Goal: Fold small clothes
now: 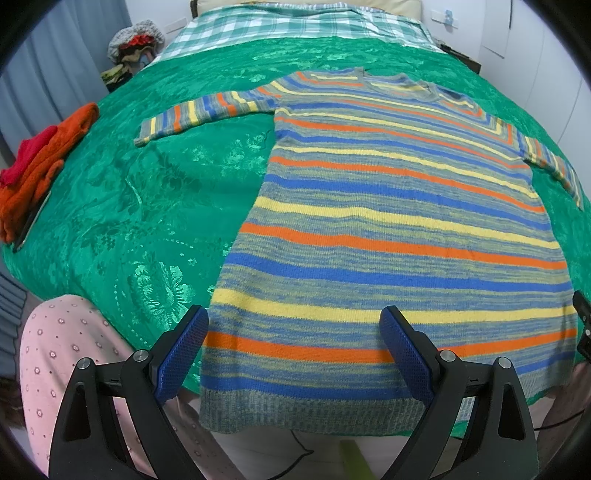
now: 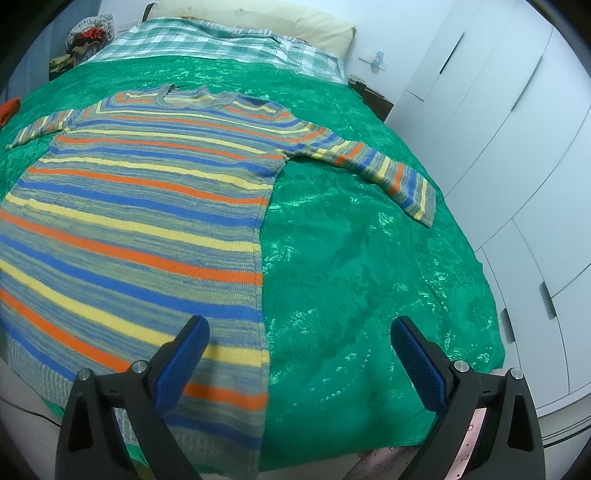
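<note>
Striped knit sweater (image 1: 388, 236) in orange, yellow, blue bands, spread flat, sleeves out, on green bed cover (image 1: 147, 206), hem near, both grippers' (image 1: 293, 350) (image 2: 299, 360) fingers wide apart, holding nothing

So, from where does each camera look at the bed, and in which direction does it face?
Left wrist: sits behind the open left tongs, near the sweater's hem, facing up the bed toward the pillow; a pink-clad leg shows.
Right wrist: sits behind the open right tongs, over the sweater's right edge, facing the same way; wardrobe doors alongside.
Both share the sweater, green bedspread and checked sheet.
</note>
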